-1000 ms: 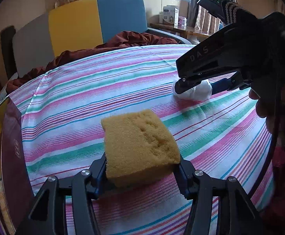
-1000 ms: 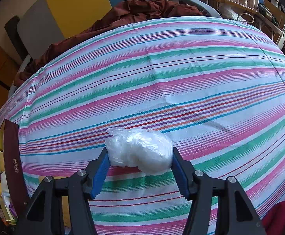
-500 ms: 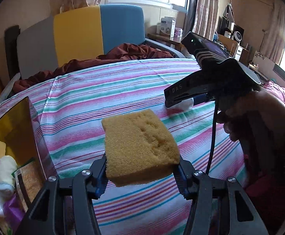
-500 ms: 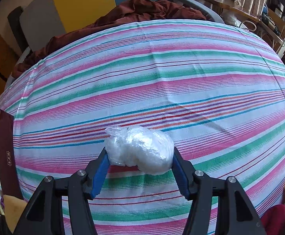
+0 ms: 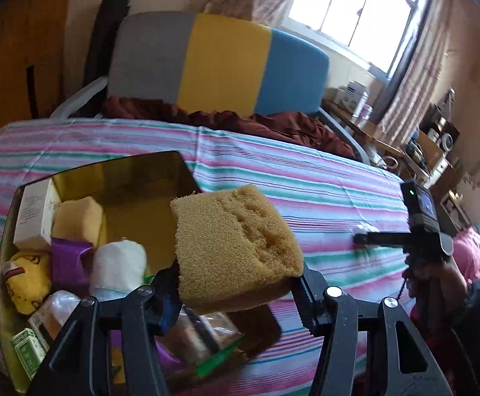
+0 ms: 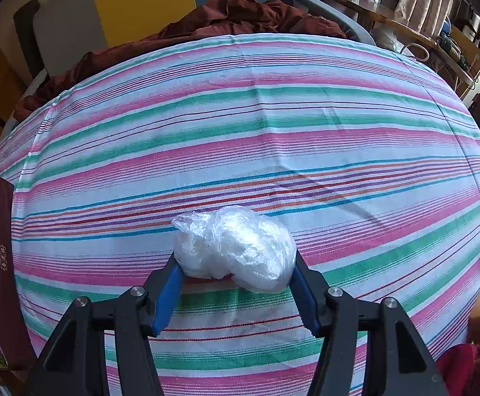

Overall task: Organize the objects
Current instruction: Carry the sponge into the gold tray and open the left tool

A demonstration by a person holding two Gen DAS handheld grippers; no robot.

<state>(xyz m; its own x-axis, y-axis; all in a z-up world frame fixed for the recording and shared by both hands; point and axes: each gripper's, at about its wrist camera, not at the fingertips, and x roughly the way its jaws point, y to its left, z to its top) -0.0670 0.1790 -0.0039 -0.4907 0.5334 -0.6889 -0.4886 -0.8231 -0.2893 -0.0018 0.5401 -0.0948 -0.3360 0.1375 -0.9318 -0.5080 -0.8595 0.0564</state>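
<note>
Above the open box (image 5: 114, 173) of clutter: left gripper (image 5: 236, 283) pinching a yellow sponge (image 5: 236, 247). Over the striped bedsheet (image 6: 272, 115): right gripper (image 6: 235, 274) clamping a crumpled plastic bag (image 6: 236, 247).

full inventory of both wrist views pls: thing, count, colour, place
Porous foam sponge: 1, tan-yellow, clamped in left gripper above the box edge.
Crumpled plastic bag bundle: 1, clear-white, clamped in right gripper.
Open glossy box: 1, gold inside, maroon outside, on bed, holding assorted items.
Striped bedsheet: 1, pink-green-white, covering bed.
Panelled chair: 1, grey-yellow-blue, behind bed.
Rumpled blanket: 1, dark red, on chair.
Person's hand: 1, holding right gripper.
</note>
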